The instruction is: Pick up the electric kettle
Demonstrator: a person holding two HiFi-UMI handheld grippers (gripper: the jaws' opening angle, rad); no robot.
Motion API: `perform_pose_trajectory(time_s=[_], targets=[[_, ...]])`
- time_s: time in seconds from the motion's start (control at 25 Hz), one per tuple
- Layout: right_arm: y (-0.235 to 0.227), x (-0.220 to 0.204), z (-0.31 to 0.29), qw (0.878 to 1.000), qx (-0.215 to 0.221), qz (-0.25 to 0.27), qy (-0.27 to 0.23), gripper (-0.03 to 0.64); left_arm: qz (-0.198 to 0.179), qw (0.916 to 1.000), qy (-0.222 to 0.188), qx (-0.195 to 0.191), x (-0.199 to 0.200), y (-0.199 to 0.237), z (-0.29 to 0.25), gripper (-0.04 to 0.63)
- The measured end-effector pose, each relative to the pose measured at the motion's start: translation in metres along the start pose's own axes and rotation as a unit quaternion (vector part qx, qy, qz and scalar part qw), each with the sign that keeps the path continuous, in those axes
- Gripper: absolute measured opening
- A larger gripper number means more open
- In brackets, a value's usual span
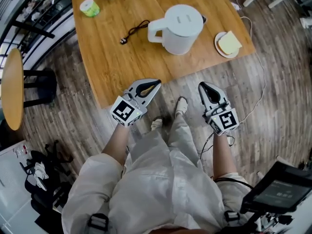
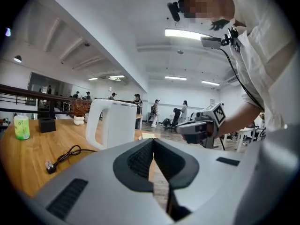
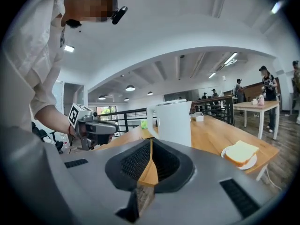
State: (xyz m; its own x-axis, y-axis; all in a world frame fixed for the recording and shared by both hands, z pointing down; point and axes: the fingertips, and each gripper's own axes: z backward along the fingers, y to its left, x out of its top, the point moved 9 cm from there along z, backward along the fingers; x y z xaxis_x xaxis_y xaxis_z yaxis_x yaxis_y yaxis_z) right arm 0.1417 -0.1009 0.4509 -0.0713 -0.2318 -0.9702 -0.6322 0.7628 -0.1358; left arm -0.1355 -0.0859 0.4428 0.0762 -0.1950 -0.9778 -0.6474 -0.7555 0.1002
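Kettle (image 1: pixel 179 28) on table (image 1: pixel 112 62), left gripper (image 1: pixel 155 85), right gripper (image 1: pixel 203 87) jaws together, cord (image 2: pixel 70 153) in left gripper view, bread (image 3: pixel 240 153) in right gripper view

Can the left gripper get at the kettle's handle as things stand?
Probably yes: between the left gripper and the kettle's handle lies only bare table; the cord is aside. Its shut jaws must open first.

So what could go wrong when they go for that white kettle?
Both the left gripper and the right gripper are shut, so they would likely shove the kettle unless opened first. The plate with bread sits close beside the kettle and could get knocked. The loose cord near the handle might snag.
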Motion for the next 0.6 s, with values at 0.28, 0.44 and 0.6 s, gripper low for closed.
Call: perform_pose_trajectory(time_s=[0.28,0.44,0.6], targets=[[-0.018,-0.016,-0.036,1.0,0.026,0.004,0.01,0.012,0.008,0.9998,-0.001,0.017,-0.015,0.027,-0.024,0.008],[-0.027,-0.018,-0.045,1.0,0.025,-0.002,0.002,0.012,0.014,0.9993,-0.009,0.032,-0.018,0.04,-0.03,0.008],[-0.041,-0.024,-0.049,1.0,0.016,-0.008,0.007,0.012,0.02,0.9983,-0.018,0.052,-0.019,0.058,-0.032,0.008]])
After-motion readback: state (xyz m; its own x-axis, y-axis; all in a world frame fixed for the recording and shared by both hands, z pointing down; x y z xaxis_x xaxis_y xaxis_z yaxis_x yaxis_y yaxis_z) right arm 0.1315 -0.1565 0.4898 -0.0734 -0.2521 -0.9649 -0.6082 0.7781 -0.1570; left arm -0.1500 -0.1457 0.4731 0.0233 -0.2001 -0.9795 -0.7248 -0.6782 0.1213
